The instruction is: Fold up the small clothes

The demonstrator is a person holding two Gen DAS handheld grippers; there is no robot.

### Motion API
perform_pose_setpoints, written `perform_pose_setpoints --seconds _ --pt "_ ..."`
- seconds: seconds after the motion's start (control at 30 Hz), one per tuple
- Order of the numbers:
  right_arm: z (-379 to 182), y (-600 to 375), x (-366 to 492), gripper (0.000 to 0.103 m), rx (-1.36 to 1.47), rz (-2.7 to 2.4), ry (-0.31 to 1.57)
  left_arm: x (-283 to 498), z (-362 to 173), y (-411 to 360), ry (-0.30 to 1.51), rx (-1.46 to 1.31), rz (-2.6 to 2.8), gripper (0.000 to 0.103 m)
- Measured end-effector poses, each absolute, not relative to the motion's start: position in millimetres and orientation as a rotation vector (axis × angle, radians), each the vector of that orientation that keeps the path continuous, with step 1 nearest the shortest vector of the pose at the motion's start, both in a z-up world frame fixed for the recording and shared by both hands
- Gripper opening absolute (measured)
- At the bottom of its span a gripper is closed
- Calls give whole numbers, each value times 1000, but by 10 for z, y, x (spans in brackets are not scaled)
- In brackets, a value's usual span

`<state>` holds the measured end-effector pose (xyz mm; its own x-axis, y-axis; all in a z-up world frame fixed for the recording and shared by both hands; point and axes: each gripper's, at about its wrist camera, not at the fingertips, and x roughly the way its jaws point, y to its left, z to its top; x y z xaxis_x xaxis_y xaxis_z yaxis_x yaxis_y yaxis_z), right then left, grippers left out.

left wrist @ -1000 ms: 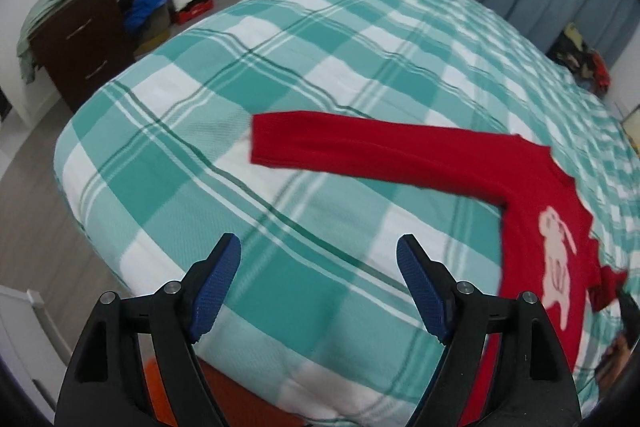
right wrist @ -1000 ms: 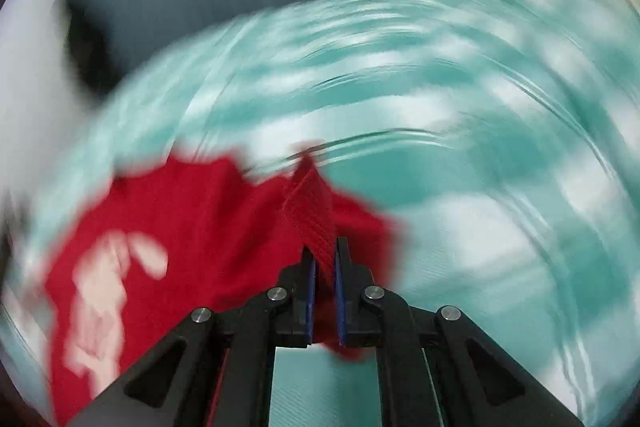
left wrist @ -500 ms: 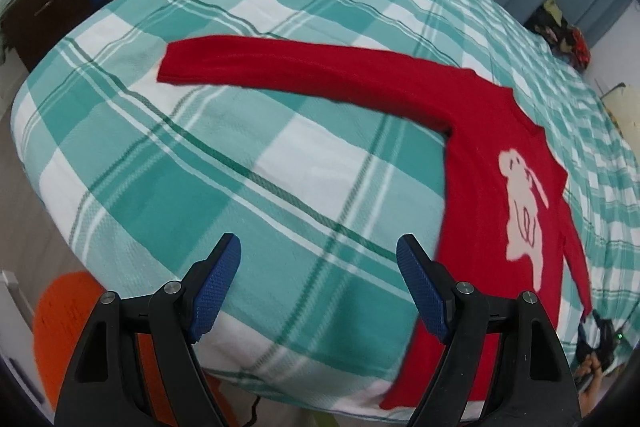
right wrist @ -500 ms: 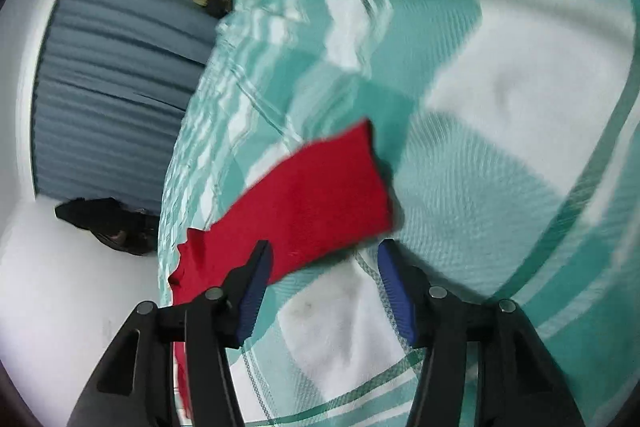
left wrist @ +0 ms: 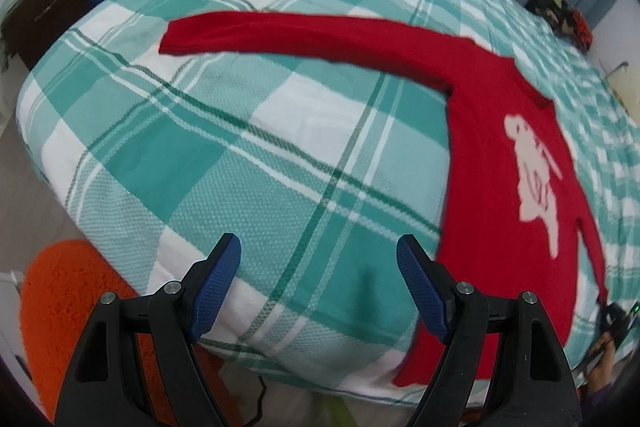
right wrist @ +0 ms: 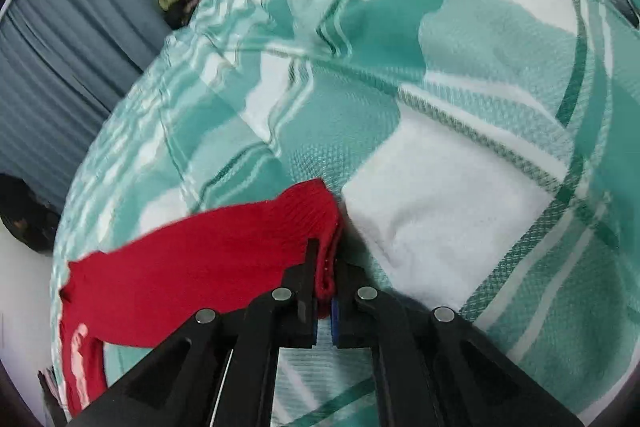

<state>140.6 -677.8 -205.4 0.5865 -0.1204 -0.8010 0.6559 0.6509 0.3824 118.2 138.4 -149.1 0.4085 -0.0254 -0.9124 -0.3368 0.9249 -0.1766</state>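
Sweater lies flat on the checked bed, body running from the near edge up to the neck, one sleeve stretched sideways towards the bed's far-left corner. Right claw has just closed and is clamped on the other sleeve's cuff; left claw hangs with jaws apart over bare cover just beside the hem. Sleeve-folding looks under way, so the next move would carry that cuff across the chest.

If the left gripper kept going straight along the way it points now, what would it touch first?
Most likely the bare checked bedspread: the open left gripper points down at it with nothing between its fingers. The red sweater lies off to the right, though depth is hard to judge.
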Motion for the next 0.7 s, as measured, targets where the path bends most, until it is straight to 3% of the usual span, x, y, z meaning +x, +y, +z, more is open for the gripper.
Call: perform_pose_setpoints --seconds 0.2,0.27,0.33,0.5,0.7 --pt "-1972 -6670 1468 4 603 -556 880 1208 -1617 1388 1180 -387 167 82" --pt "-1963 -6663 1434 20 630 -513 889 1164 -1649 1381 1188 -413 116 82" --pt "-1879 -6657 1341 50 668 -451 909 1100 -1649 1337 1177 -431 43 82" --pt "-1503 -6227 768 52 715 -332 902 972 -1756 1054 1192 -407 -157 77" --pt "-1664 -4438 696 52 816 317 1104 1033 -1800 632 1202 -320 -262 77"
